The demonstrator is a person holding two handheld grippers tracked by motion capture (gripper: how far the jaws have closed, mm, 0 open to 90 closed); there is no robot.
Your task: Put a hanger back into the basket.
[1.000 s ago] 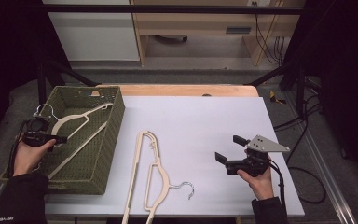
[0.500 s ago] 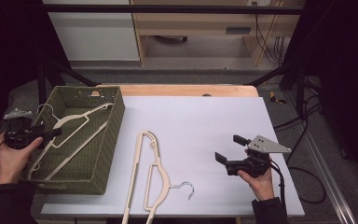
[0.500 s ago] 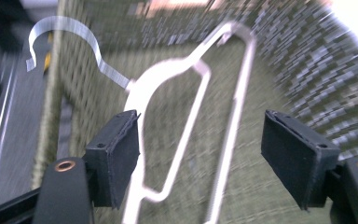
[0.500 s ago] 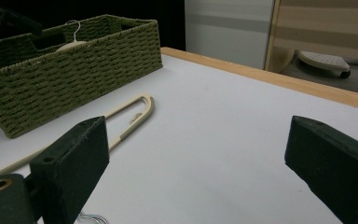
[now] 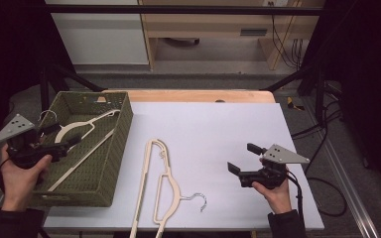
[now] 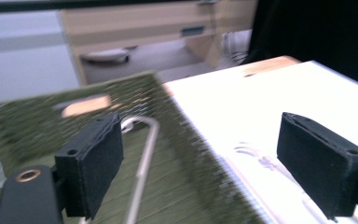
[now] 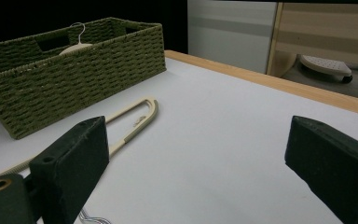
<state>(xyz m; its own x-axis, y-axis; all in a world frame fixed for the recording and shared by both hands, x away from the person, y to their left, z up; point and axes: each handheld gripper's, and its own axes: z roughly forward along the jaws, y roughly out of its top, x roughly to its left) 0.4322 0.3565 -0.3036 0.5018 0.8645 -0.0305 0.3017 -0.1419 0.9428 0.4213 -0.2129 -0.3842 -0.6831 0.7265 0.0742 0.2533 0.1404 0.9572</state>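
Observation:
A cream hanger (image 5: 82,126) lies slanted inside the green woven basket (image 5: 114,148) at the table's left. My left gripper (image 5: 64,136) hovers over the basket's left rim, and its jaws have just been opening. They stand open with nothing gripped, and the hanger (image 6: 142,158) lies below them in the basket (image 6: 37,121). Two more cream hangers (image 5: 151,163) rest on the white table's middle, the nearer one (image 5: 171,191) with a wire hook. My right gripper (image 5: 241,157) is held open above the table's right side, facing the flat hanger (image 7: 135,123) and the basket (image 7: 74,70).
A wooden strip (image 5: 198,95) runs along the table's far edge. Beyond it stand a white cabinet (image 5: 99,34) and wooden shelving (image 5: 213,25). Cables (image 5: 322,129) trail on the floor at the right, beside black frame posts.
My left gripper has risen and drawn back to the left from the hanger's hook end, and its jaws stand wider apart. The hanger stays in the basket. The right gripper has not moved.

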